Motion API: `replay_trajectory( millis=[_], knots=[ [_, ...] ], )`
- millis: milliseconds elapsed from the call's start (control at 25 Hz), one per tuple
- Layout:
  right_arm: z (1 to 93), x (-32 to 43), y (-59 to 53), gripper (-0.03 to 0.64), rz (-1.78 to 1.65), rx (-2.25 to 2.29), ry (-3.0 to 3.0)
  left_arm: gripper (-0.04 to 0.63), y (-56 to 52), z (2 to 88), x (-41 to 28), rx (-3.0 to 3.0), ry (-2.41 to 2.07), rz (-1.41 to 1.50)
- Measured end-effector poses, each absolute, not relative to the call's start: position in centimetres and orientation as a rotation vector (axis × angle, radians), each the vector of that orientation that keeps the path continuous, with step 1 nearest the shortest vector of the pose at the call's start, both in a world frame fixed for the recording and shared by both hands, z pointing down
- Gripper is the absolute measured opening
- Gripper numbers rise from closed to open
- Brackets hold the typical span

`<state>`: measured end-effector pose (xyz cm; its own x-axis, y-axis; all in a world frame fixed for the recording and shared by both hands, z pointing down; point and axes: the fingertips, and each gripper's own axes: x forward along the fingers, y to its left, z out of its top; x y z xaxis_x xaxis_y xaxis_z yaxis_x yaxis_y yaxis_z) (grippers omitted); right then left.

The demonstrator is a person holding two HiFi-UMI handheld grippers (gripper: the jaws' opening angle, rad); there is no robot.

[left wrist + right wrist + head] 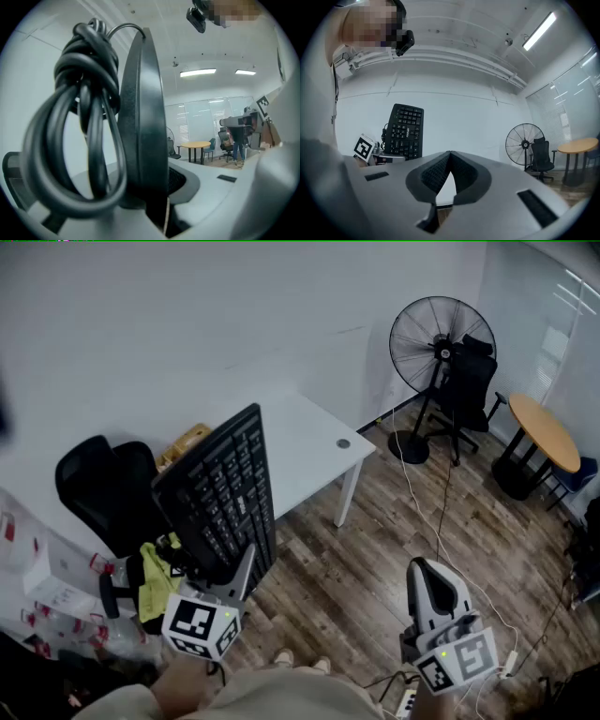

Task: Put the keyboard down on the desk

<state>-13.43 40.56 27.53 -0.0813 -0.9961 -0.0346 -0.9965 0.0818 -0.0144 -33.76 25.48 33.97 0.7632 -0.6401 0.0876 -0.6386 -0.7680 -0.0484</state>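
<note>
Keyboard (225, 493): black, full-size, steeply tilted

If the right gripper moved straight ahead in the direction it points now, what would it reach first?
Most likely the plain white wall behind the white desk. The right gripper has shut, empty jaws aimed between the black keyboard and the black standing fan; nothing nearer shows, though depth is unclear.
</note>
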Motion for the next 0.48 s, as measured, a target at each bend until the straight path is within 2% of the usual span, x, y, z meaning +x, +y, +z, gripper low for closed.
replay_trajectory(
  millis=[480],
  knots=[
    [27.6,-11.4,41.4,0.025,-0.003,-2.064,2.249,0.086,27.3,34.4,-32.0,-2.970,1.036,-0.208]
  ],
)
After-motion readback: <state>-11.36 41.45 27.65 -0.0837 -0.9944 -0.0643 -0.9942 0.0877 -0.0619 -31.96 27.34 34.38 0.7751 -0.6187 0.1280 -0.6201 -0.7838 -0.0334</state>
